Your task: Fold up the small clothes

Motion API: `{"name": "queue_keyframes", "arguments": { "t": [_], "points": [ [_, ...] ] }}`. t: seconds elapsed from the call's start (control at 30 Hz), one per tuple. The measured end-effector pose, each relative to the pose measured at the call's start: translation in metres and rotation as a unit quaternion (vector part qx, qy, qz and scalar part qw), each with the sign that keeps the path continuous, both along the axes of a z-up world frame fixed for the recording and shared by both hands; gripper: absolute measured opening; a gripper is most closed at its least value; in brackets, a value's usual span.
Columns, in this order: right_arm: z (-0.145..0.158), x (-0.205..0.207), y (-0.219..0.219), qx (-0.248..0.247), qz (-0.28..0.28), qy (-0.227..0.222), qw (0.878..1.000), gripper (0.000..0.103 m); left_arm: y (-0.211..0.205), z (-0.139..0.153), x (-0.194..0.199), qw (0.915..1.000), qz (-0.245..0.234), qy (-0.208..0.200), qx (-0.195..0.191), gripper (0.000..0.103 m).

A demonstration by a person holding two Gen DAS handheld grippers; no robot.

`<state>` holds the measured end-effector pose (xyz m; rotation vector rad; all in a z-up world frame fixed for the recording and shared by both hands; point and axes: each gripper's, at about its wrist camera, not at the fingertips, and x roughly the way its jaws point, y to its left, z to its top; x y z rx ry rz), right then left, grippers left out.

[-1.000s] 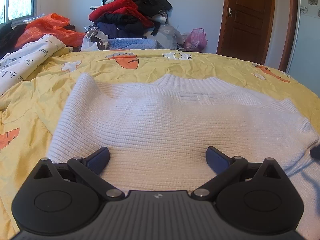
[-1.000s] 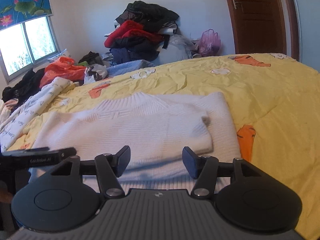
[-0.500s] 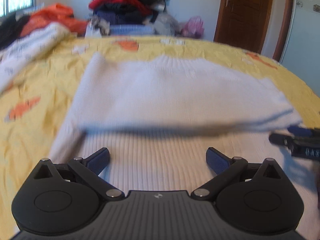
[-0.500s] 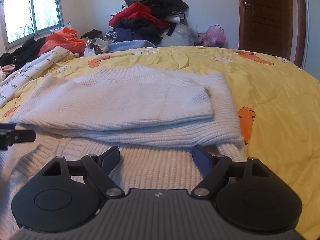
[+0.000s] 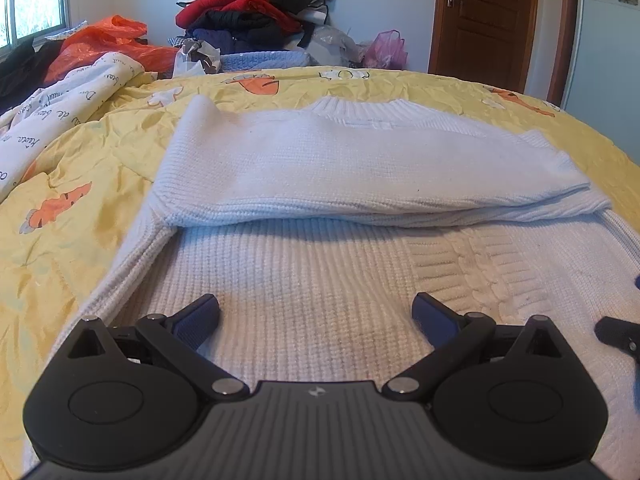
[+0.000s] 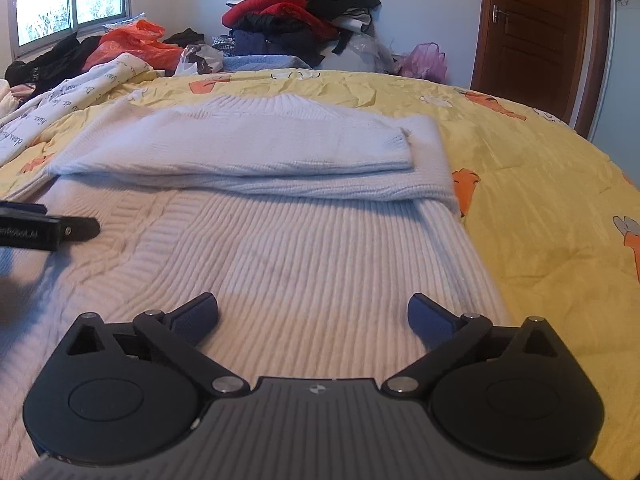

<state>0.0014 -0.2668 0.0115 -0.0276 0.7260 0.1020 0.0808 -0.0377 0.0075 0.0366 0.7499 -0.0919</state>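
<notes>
A white knit sweater (image 5: 320, 264) lies flat on the yellow bedspread (image 5: 72, 200), collar at the far end. Both sleeves (image 5: 360, 168) are folded across its chest. It also shows in the right wrist view (image 6: 304, 256), with the folded sleeves (image 6: 256, 148) across it. My left gripper (image 5: 316, 316) is open and empty just above the sweater's lower body, near its left side. My right gripper (image 6: 312, 314) is open and empty above the lower body near the right side. The left gripper's finger (image 6: 48, 230) shows at the left edge of the right wrist view.
A heap of red, black and blue clothes (image 5: 256, 12) stands beyond the bed's far edge. An orange plastic bag (image 5: 108, 40) and a white printed quilt (image 5: 68, 100) lie at the far left. A brown door (image 5: 488, 20) is at the far right.
Both grippers have pulled back from the folded sleeves toward the sweater's hem and now hover over its lower body. The right gripper has opened wider. The sweater has not moved.
</notes>
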Motion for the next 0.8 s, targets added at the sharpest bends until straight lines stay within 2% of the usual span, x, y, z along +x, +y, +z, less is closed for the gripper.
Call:
{"name": "queue_keyframes", "arguments": {
  "t": [0.1, 0.23, 0.33, 0.4, 0.47, 0.6, 0.73, 0.8],
  "points": [
    [0.000, -0.008, -0.003, 0.007, -0.004, -0.004, 1.000, 0.103, 0.000, 0.007, -0.011, 0.9998, 0.013, 0.009, 0.007, 0.103],
    [0.000, -0.005, -0.002, 0.002, -0.004, -0.004, 1.000, 0.103, 0.008, 0.015, -0.042, 0.9997, 0.018, 0.012, -0.014, 0.103],
    [0.000, -0.005, -0.002, 0.003, -0.005, -0.005, 1.000, 0.103, 0.013, 0.008, -0.060, 0.9996, 0.011, 0.024, -0.008, 0.103],
    [0.000, -0.005, -0.002, 0.003, -0.005, -0.005, 1.000, 0.103, 0.015, 0.001, -0.075, 0.9999, -0.005, -0.008, 0.007, 0.103],
    [0.000, -0.005, -0.002, 0.003, -0.004, -0.006, 1.000, 0.103, 0.020, 0.000, -0.076, 0.9999, -0.004, -0.007, -0.008, 0.103],
    [0.002, -0.007, -0.003, 0.004, -0.007, -0.002, 1.000, 0.103, 0.016, 0.001, -0.071, 1.0000, -0.002, -0.007, 0.001, 0.103],
    [0.006, -0.028, -0.002, 0.029, -0.001, 0.004, 1.000, 0.103, 0.017, -0.001, -0.073, 1.0000, -0.001, -0.008, -0.001, 0.103],
    [-0.002, -0.039, 0.001, 0.012, 0.008, -0.003, 1.000, 0.103, 0.017, -0.001, -0.073, 1.0000, -0.001, -0.008, 0.000, 0.103]
  ]
}}
